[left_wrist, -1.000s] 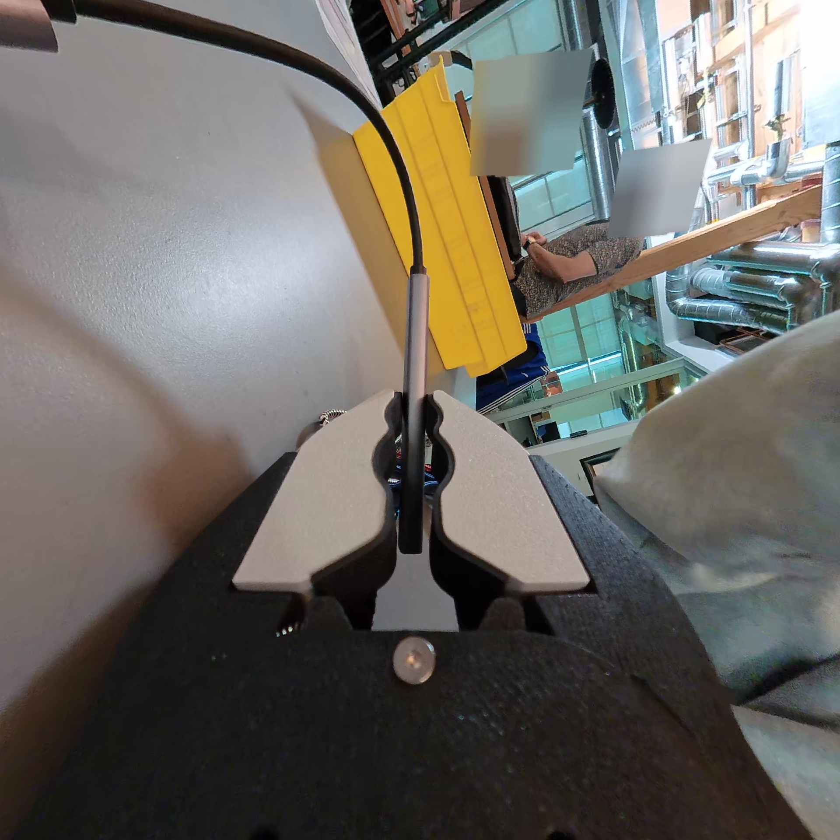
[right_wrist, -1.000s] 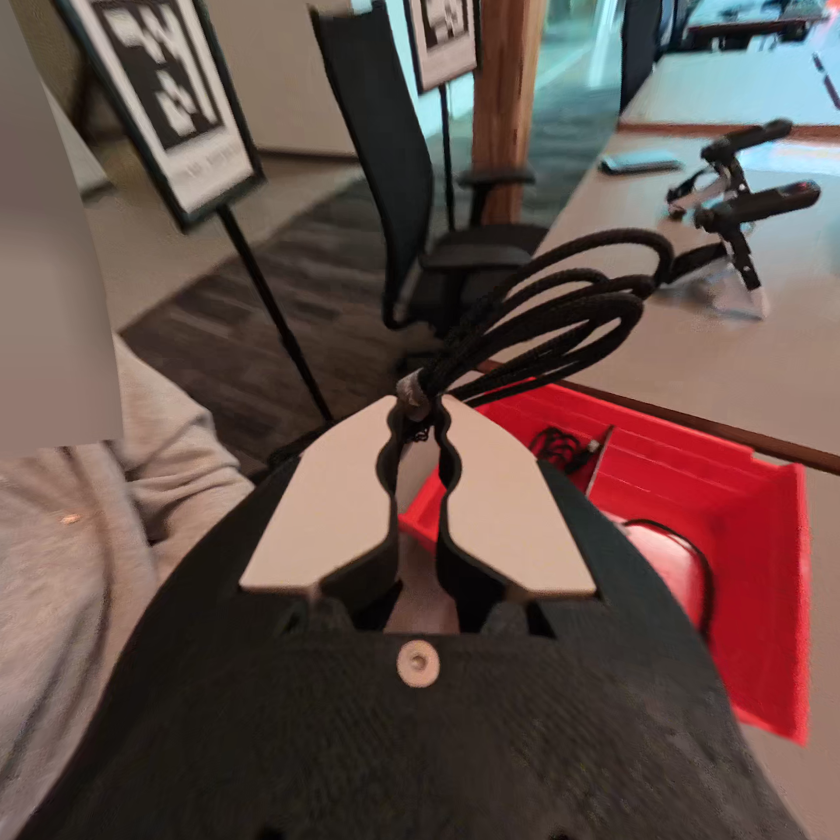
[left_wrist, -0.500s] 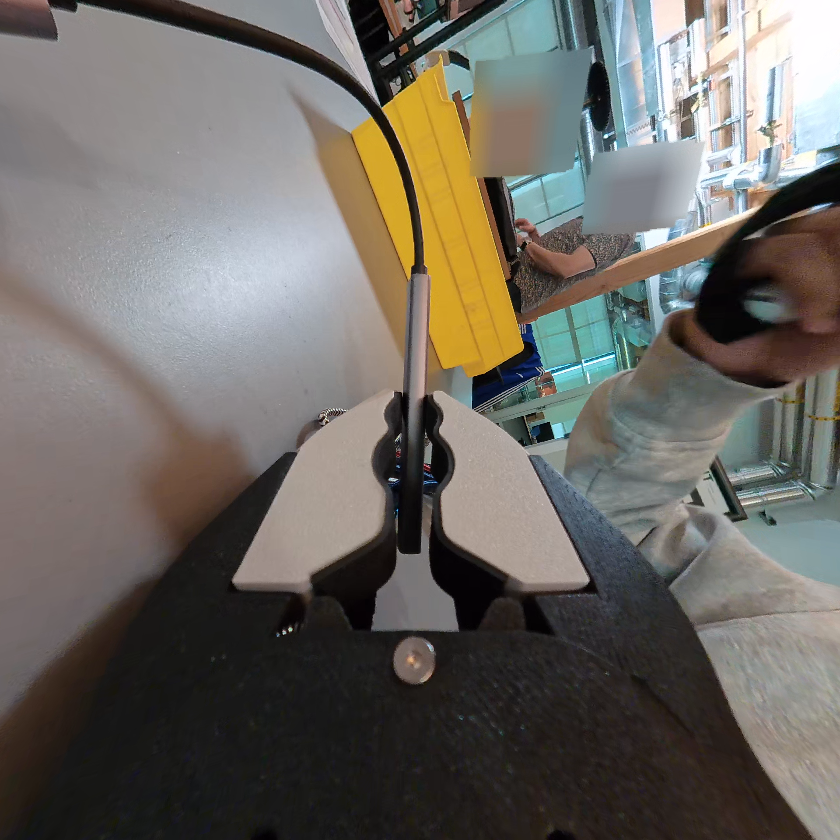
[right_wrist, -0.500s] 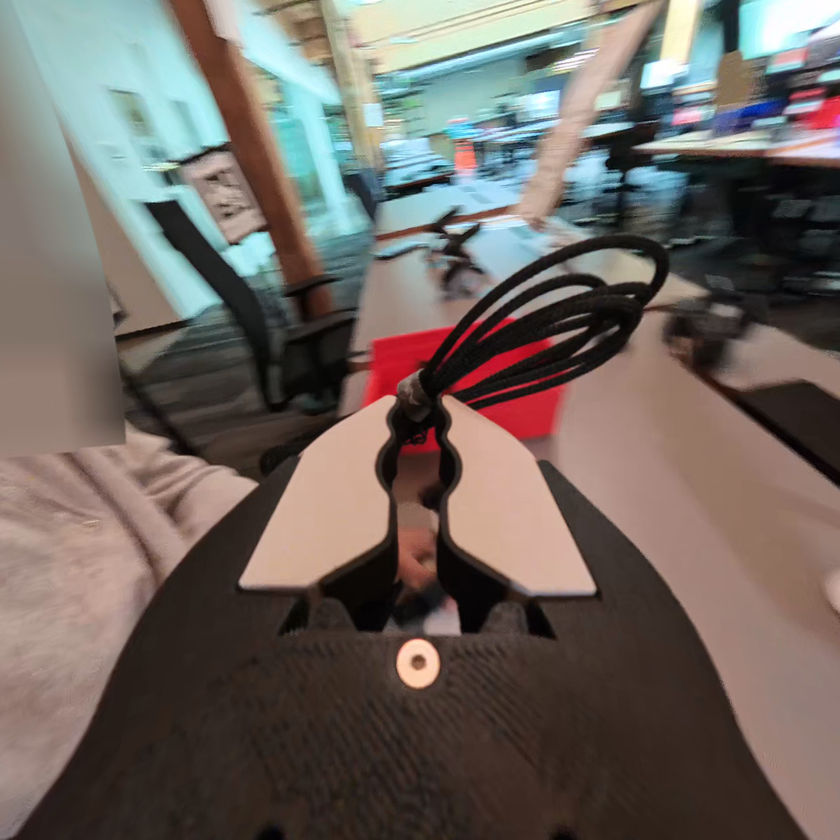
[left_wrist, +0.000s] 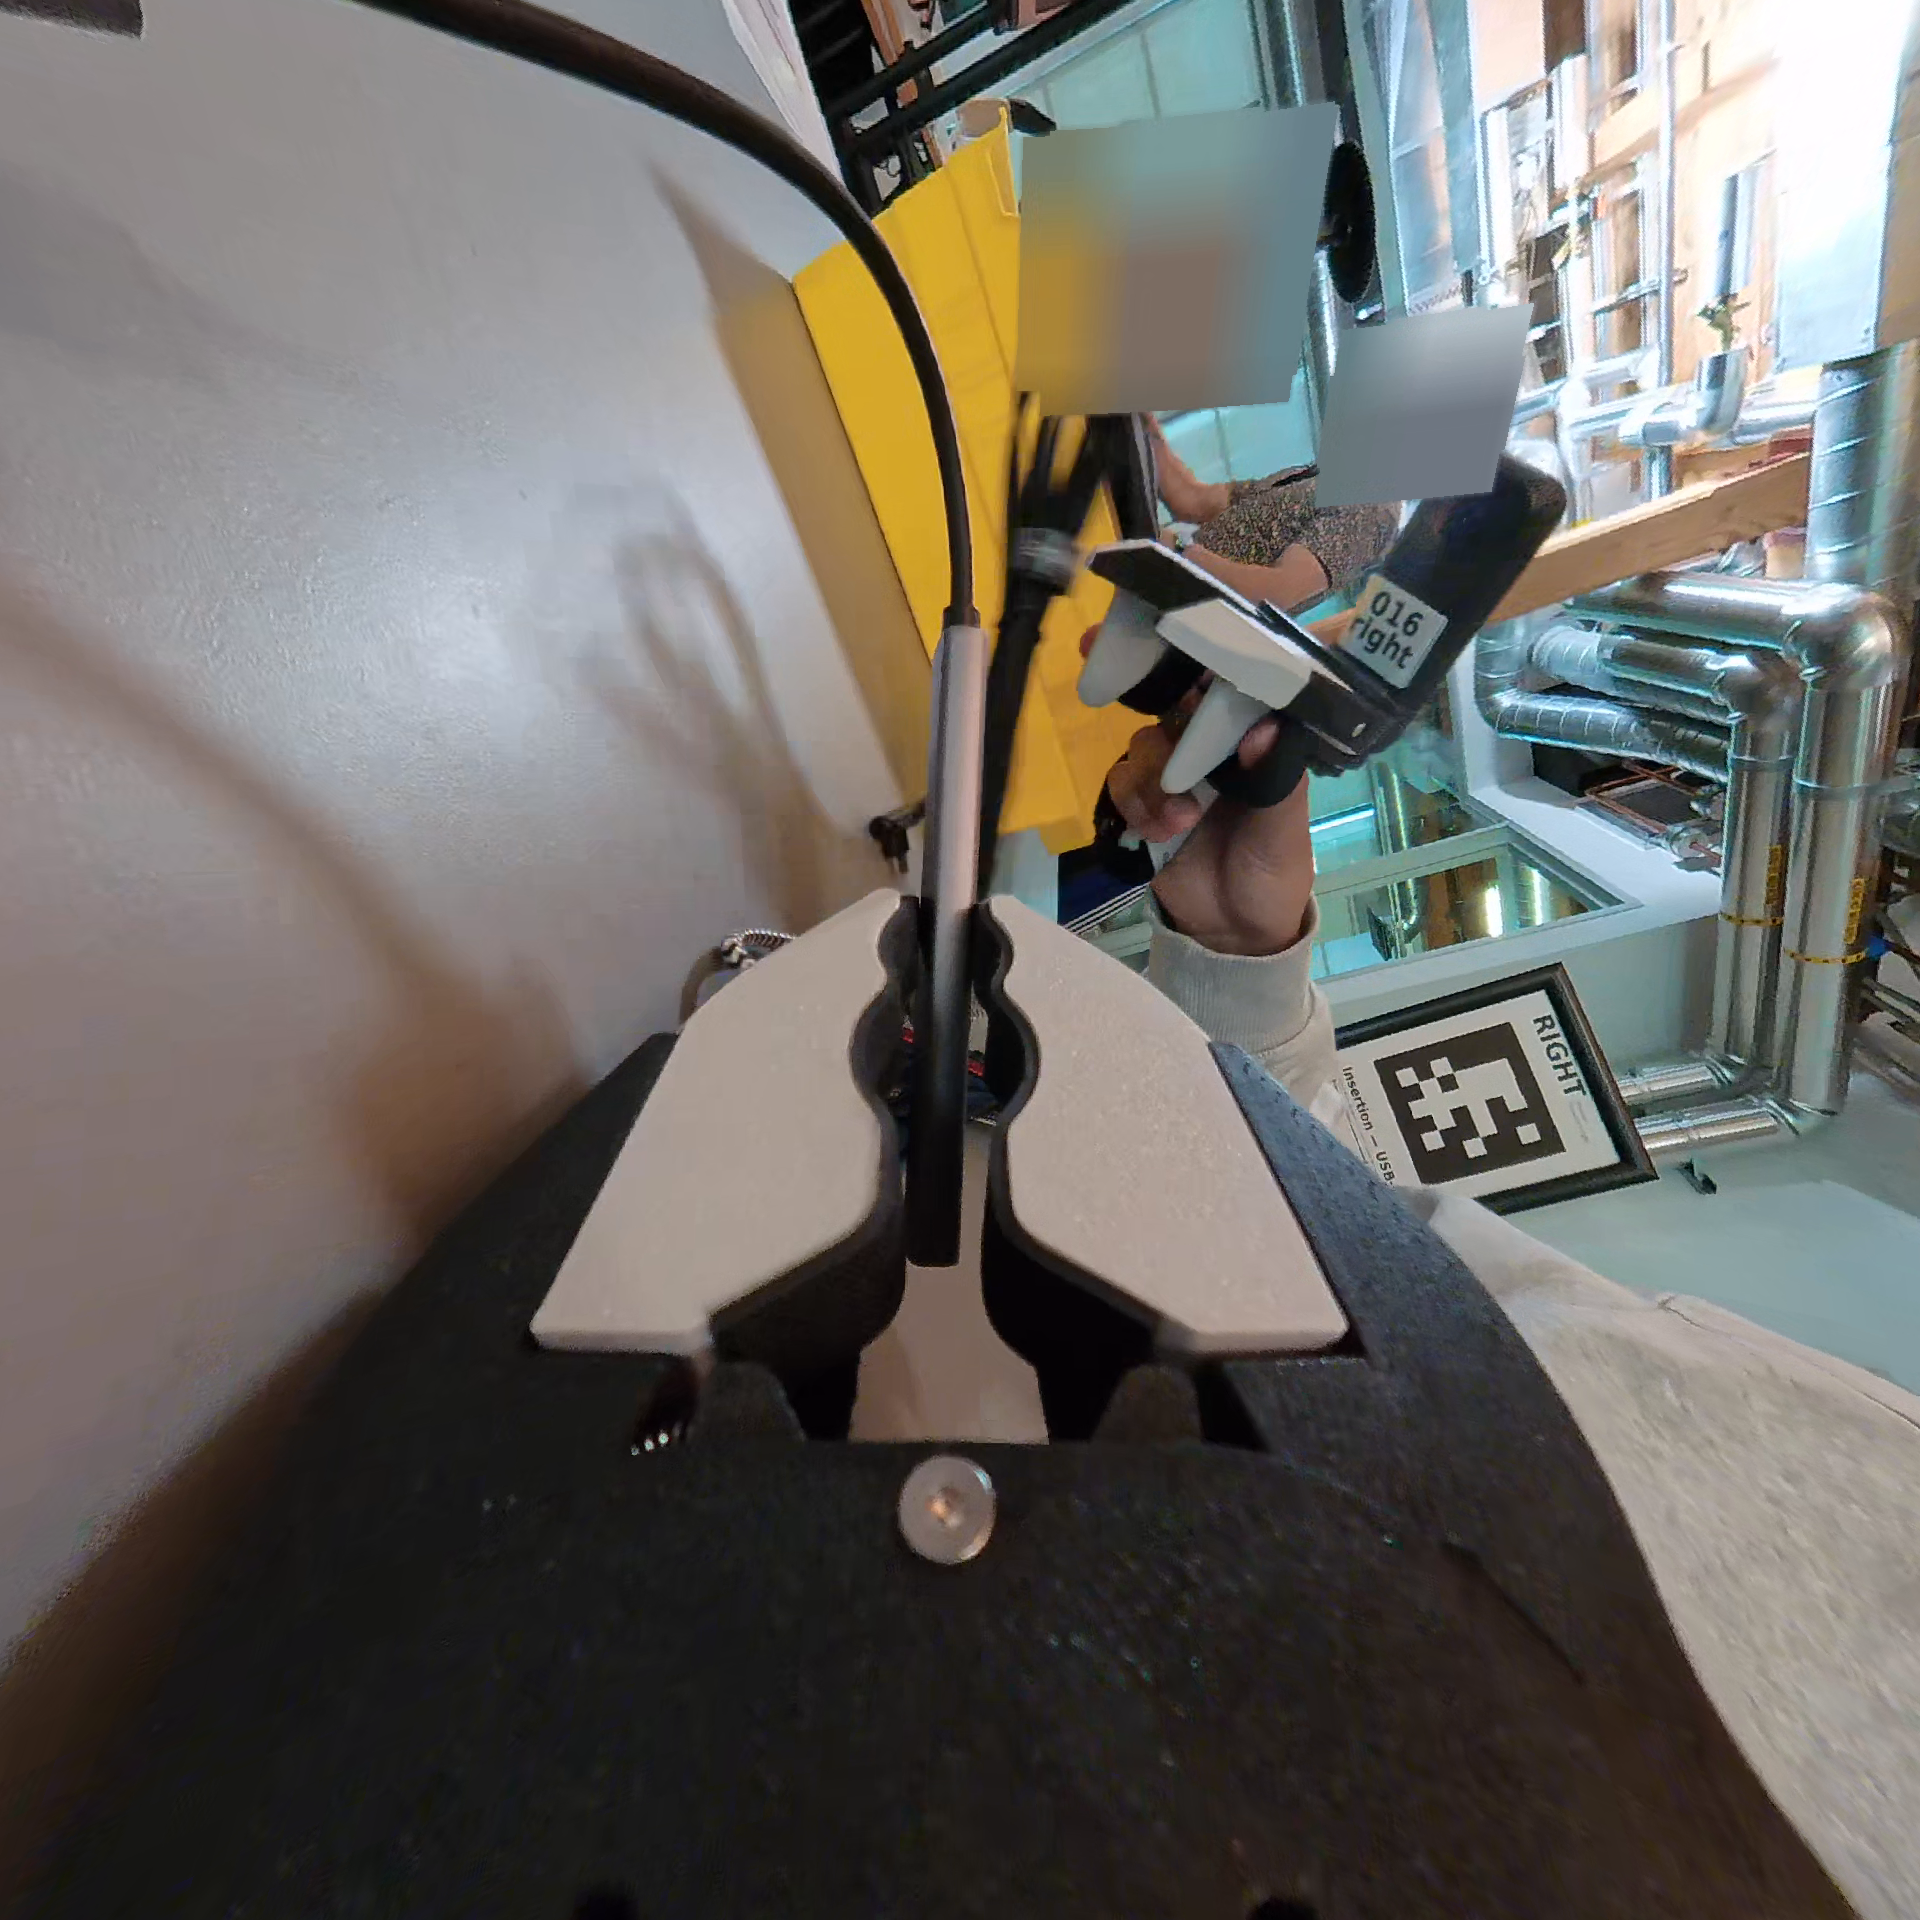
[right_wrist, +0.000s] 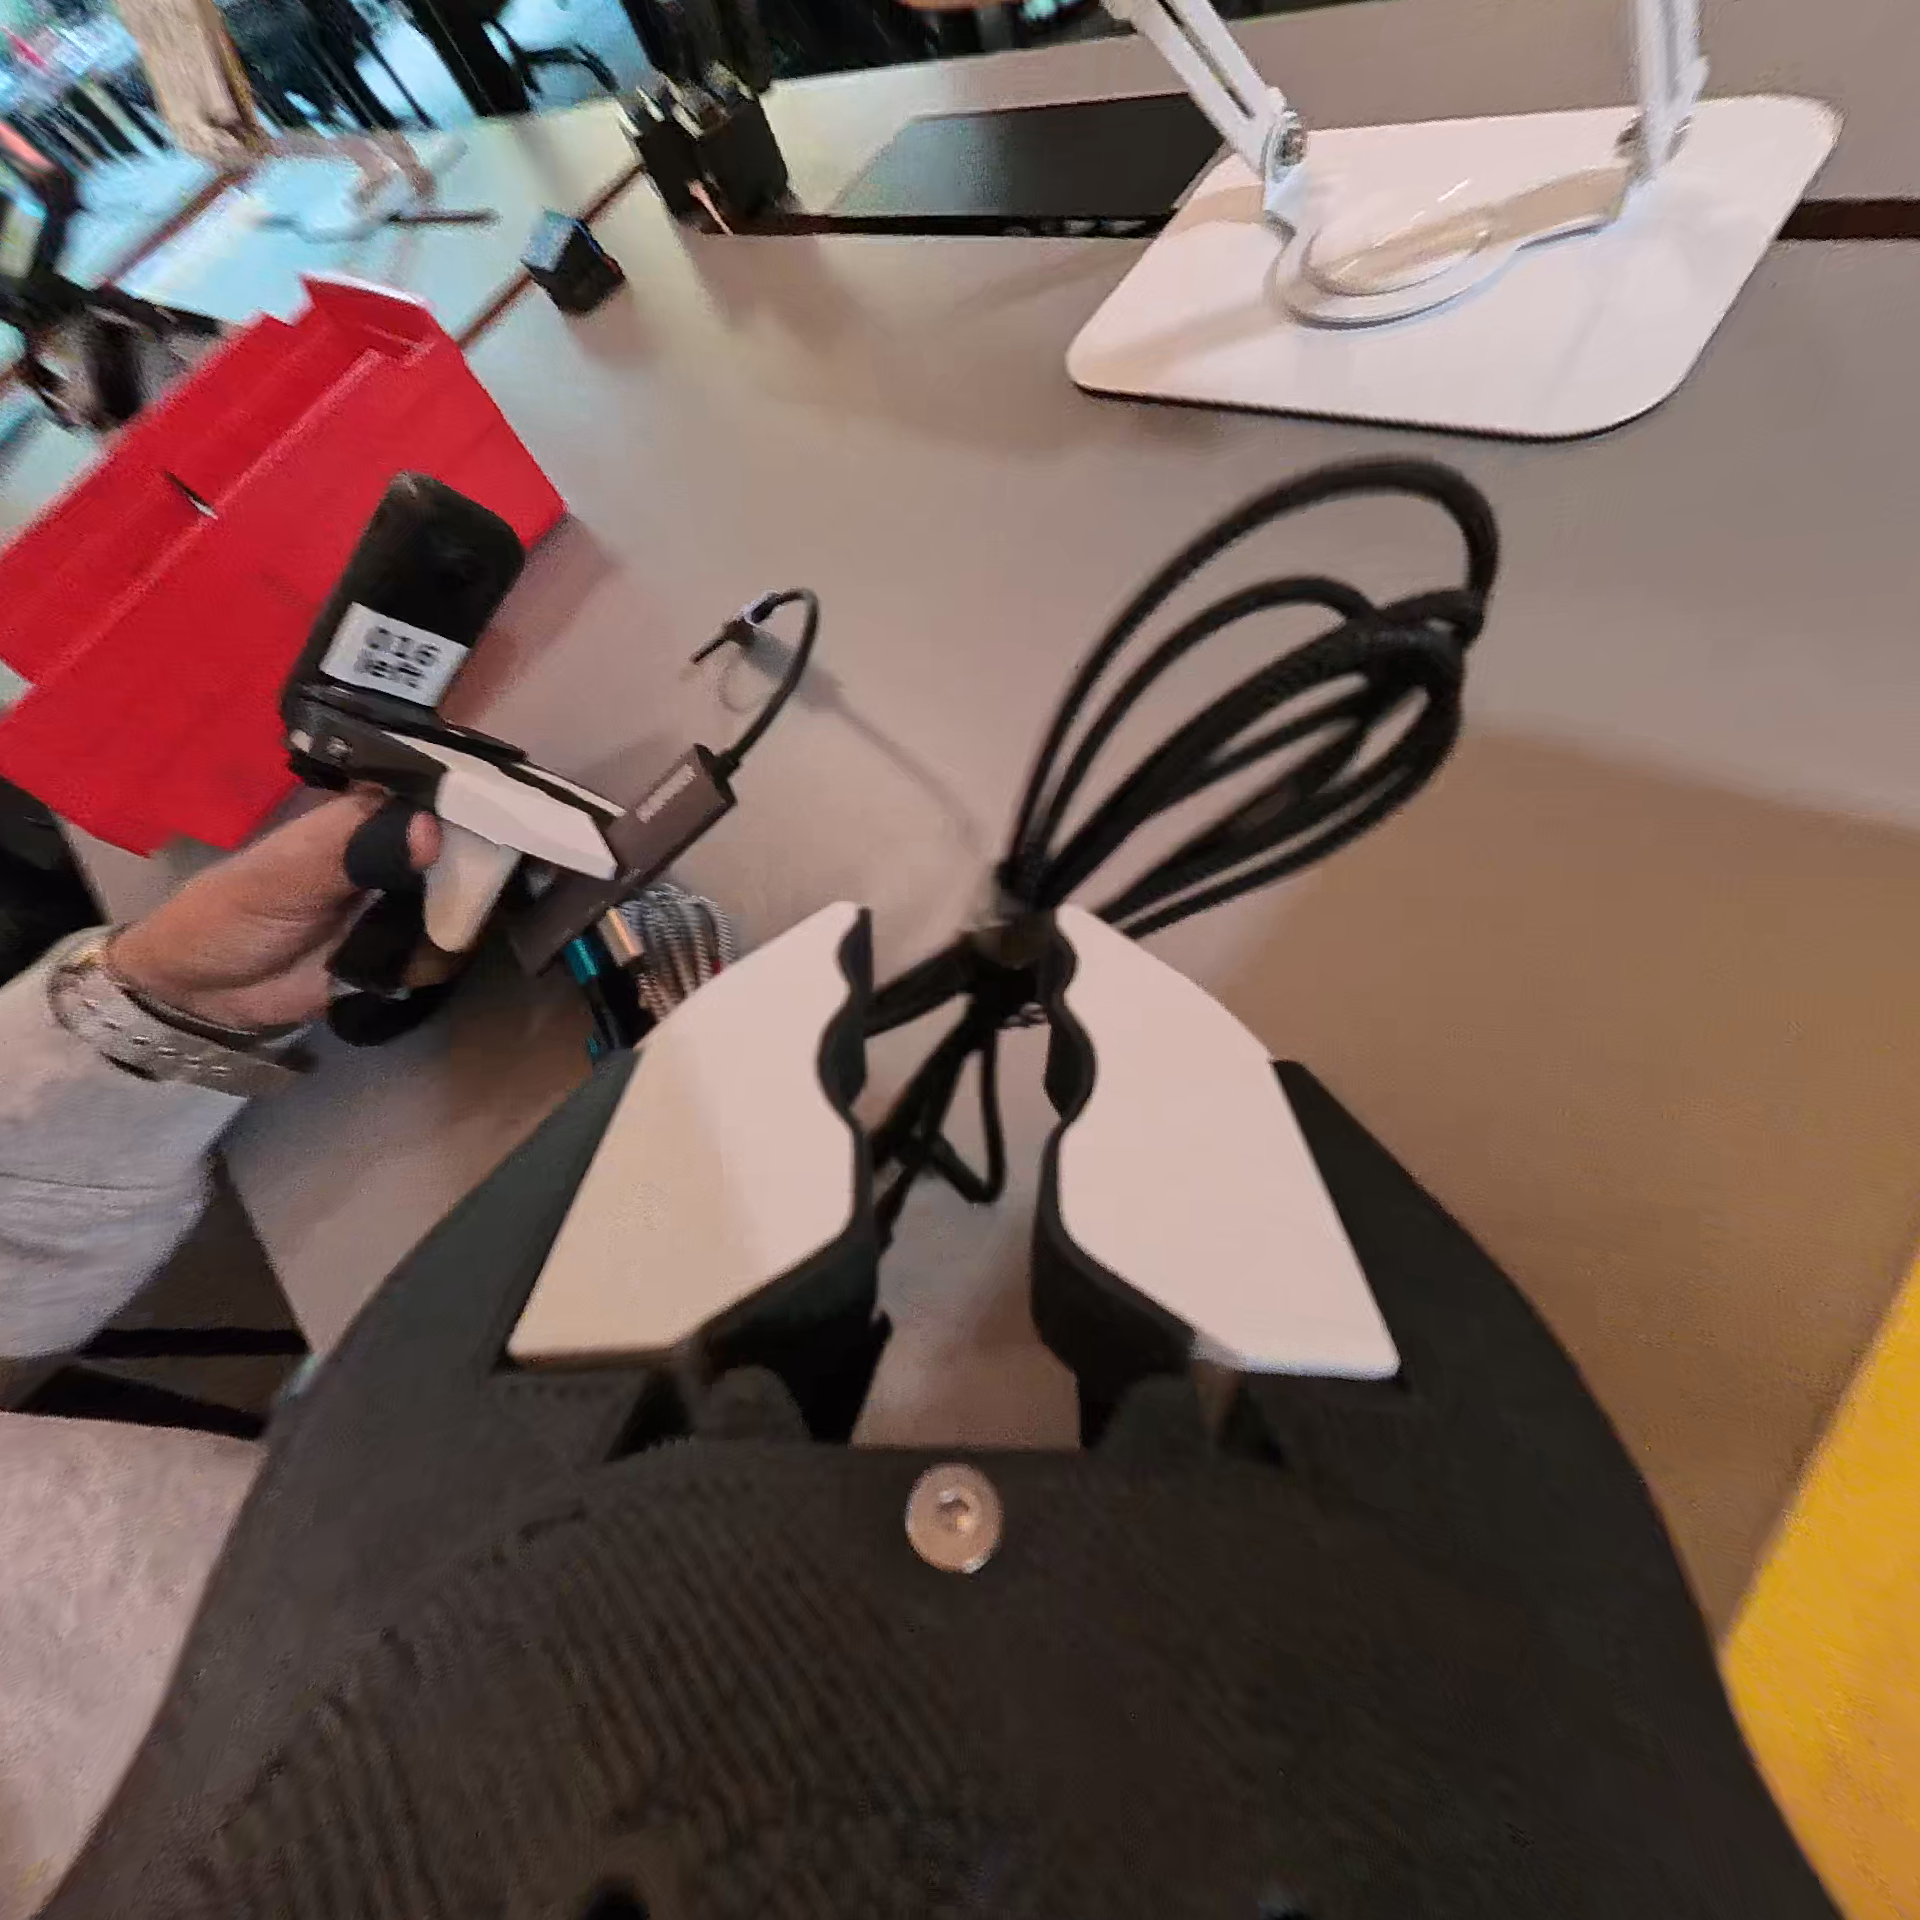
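My left gripper (left_wrist: 945, 914) is shut on a slim grey adapter (left_wrist: 954, 748) with a short black lead (left_wrist: 914, 343), held edge-on above the grey table (left_wrist: 312, 623). It also shows in the right wrist view (right_wrist: 613, 847), in a hand, with the adapter (right_wrist: 675, 816) in its tips and braided cables (right_wrist: 665, 925) hanging under it. My right gripper (right_wrist: 961, 925) has its jaws apart. A tied bundle of black cable (right_wrist: 1299, 707) sits between its fingertips, blurred, its tie against the right finger. The right gripper also shows in the left wrist view (left_wrist: 1132, 613), close beside the adapter.
A red bin (right_wrist: 239, 582) stands on the table at the left. A yellow bin (left_wrist: 935, 416) is at the right, its corner also in the right wrist view (right_wrist: 1849, 1558). A white stand base (right_wrist: 1455, 291) and a black mat (right_wrist: 987, 177) lie farther back. A framed marker board (left_wrist: 1475, 1101) leans nearby. About 15 cm separates my left fingertips from my right.
My right gripper has swung from facing the room to over the table beside the left gripper, and its jaws have opened around the cable bundle. The left gripper has held still.
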